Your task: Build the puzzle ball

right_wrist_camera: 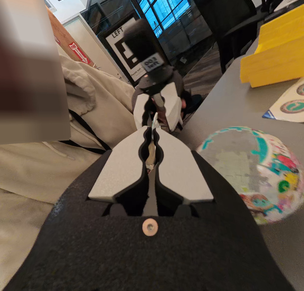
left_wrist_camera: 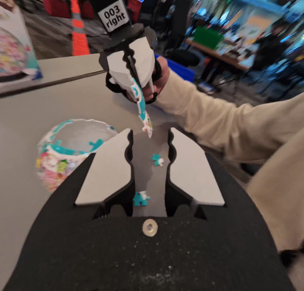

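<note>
Two loose pieces [left_wrist_camera: 157, 159] lie on the table [left_wrist_camera: 49, 110] beside the half-built ball [left_wrist_camera: 72, 151], a light, crushable shell best steadied by its rim, while a thin joined strip [left_wrist_camera: 141, 108] is pinched edge-on by the right gripper [right_wrist_camera: 152, 133] and the left gripper [left_wrist_camera: 149, 133] is kept spread, empty.

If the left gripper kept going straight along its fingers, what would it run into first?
Probably the strip of joined puzzle pieces that the right gripper holds, hanging just ahead of the left gripper and its open jaws. Depth is unclear; it might pass just beneath.

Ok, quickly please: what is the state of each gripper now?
Left gripper: open, holding nothing.
Right gripper: shut on a strip of joined puzzle pieces.
</note>
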Demonstrator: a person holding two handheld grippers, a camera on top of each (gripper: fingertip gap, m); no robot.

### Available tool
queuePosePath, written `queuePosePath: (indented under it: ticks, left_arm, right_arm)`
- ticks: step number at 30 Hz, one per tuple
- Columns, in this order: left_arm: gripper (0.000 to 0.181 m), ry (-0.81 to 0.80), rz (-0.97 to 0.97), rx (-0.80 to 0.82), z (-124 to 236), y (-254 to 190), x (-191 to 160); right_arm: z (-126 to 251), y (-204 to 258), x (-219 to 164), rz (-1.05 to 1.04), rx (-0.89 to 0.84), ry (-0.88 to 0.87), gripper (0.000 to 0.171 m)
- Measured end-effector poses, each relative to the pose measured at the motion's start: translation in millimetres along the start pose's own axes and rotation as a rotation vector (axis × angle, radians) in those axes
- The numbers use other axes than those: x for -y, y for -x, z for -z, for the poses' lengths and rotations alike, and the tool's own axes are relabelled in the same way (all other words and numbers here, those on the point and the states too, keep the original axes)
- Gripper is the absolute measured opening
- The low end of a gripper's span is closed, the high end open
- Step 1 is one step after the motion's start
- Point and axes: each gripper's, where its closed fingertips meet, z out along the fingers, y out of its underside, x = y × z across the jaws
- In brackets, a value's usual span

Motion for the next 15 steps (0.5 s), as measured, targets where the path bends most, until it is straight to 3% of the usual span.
queuePosePath:
  ticks: [2,6,11,13,15]
  left_arm:
    - [0.036,-0.021,0.060,-0.073,4.4,-9.0,-0.7]
    - [0.004,-0.032,0.094,-0.197,12.9,-32.3,-7.6]
    - [0.002,-0.041,0.178,-0.244,24.1,-46.3,-17.1]
    - [0.001,-0.046,0.226,-0.270,28.6,-48.3,-23.0]
    - [0.002,-0.035,0.228,-0.244,30.7,-42.9,-31.8]
  right_arm:
    - [-12.1,17.4,-0.4,0.046,-0.016,-0.003,0.002]
    - [-36.6,38.5,-5.4,0.108,-0.089,-0.007,0.002]
    - [-47.5,56.0,-5.6,0.221,-0.213,-0.096,0.002]
    - [-33.8,65.5,-1.9,0.283,-0.292,-0.170,0.002]
    - [-8.9,59.5,-14.2,0.209,-0.411,-0.182,0.002]
